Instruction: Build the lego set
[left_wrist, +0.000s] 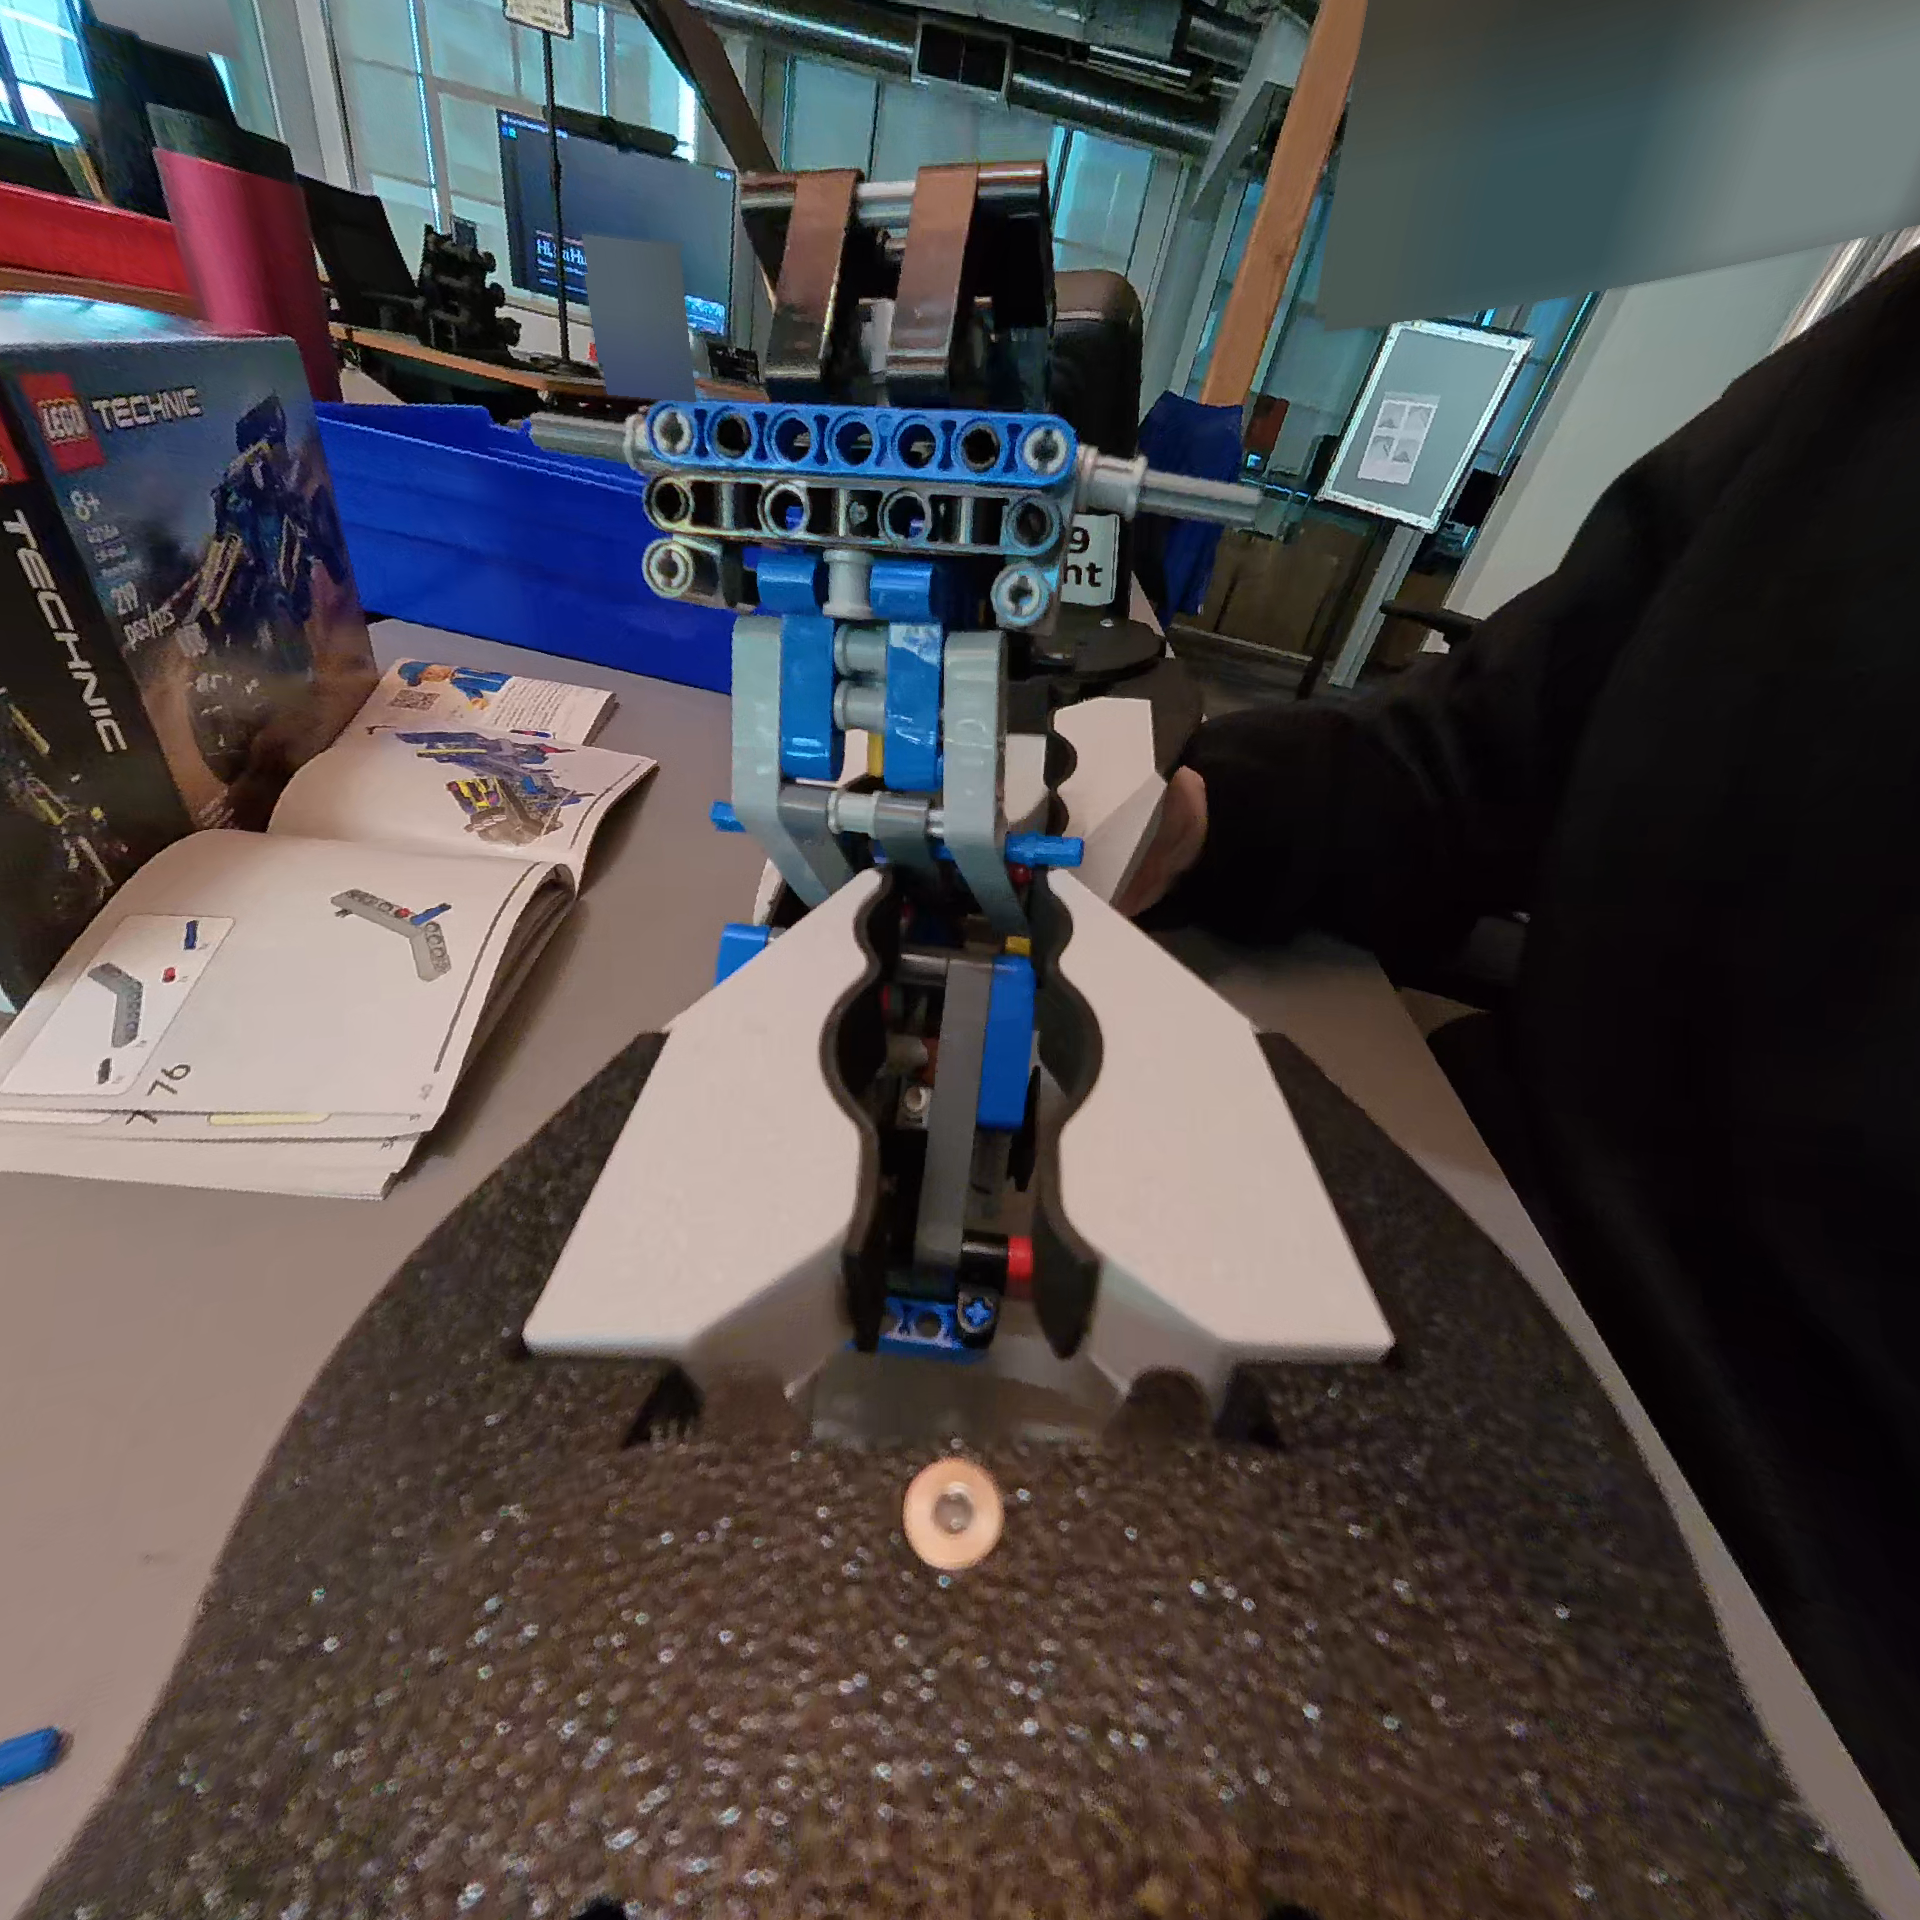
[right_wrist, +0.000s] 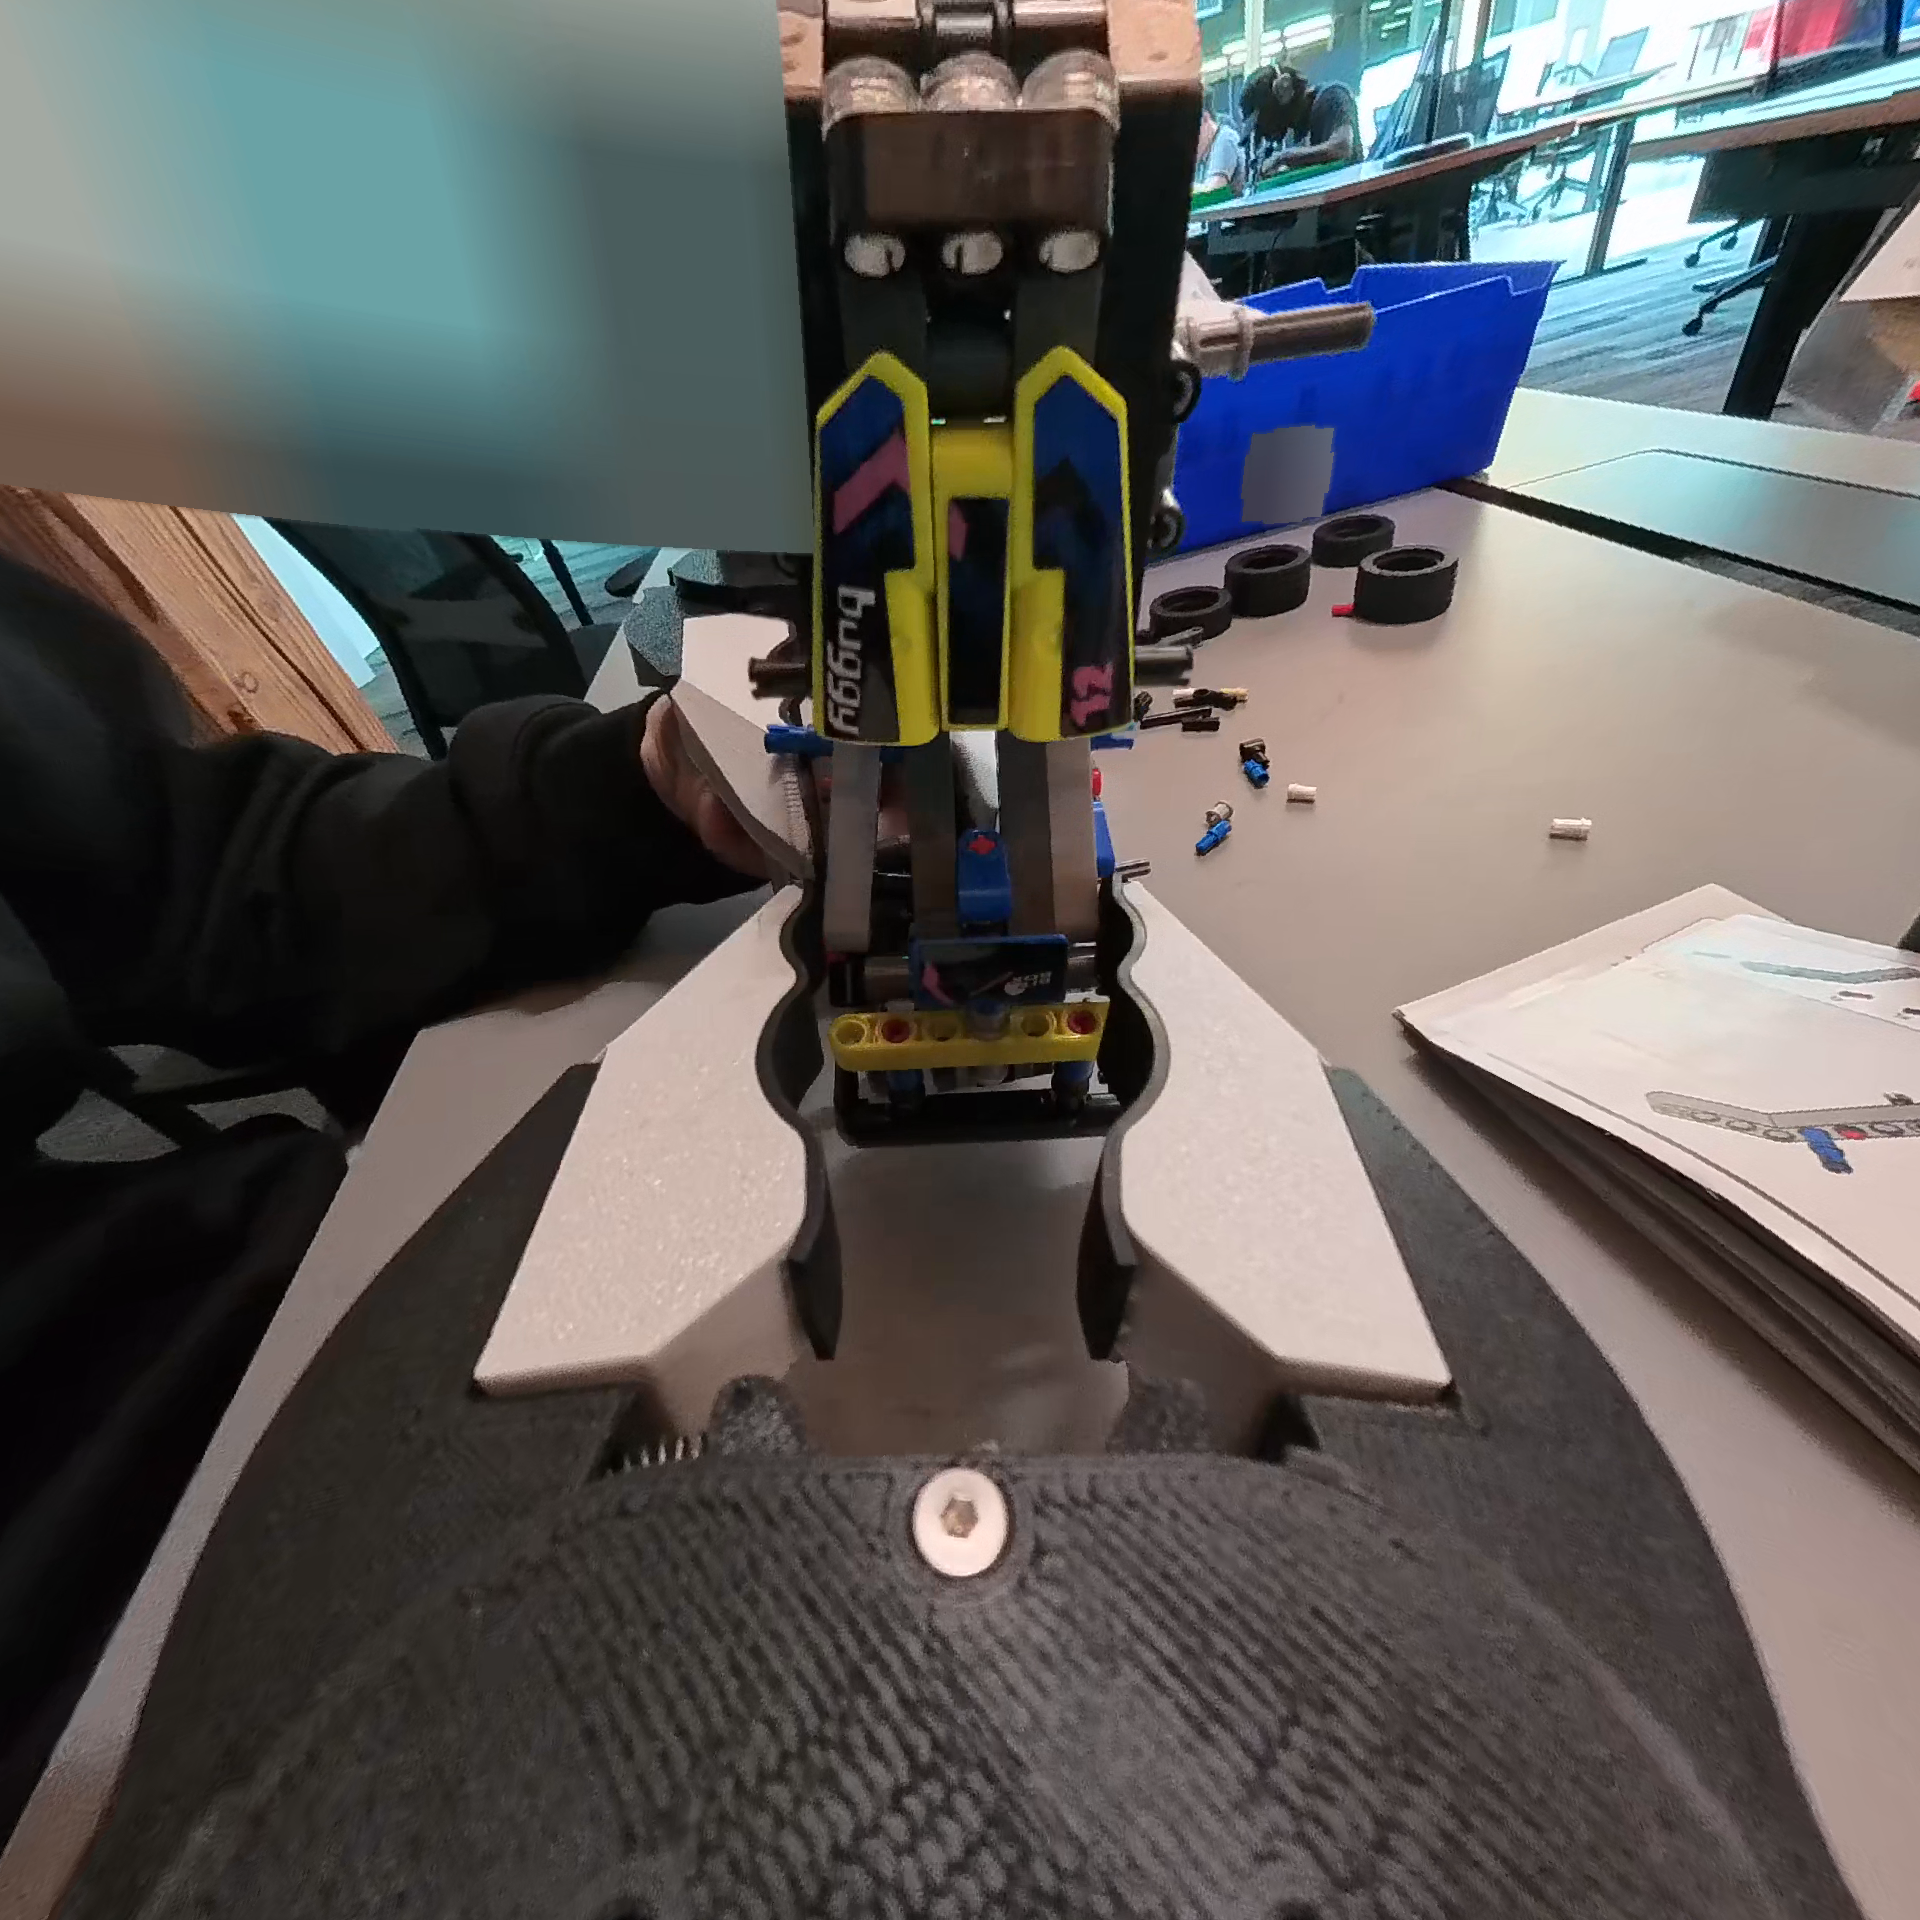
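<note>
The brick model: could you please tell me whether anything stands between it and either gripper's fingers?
Nothing visible does. The model sits directly between the fingers of the left gripper, which close on its narrow lower part. The right gripper closes on its wider yellow-beamed end from the opposite side.

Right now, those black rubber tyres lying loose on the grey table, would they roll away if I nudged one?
Probably not far: the black rubber tyres lie flat on their sides on the grey table, so a nudge would likely slide them. Rubber probably grips, and they look squashy and light. Stood on edge, one could roll.
</note>
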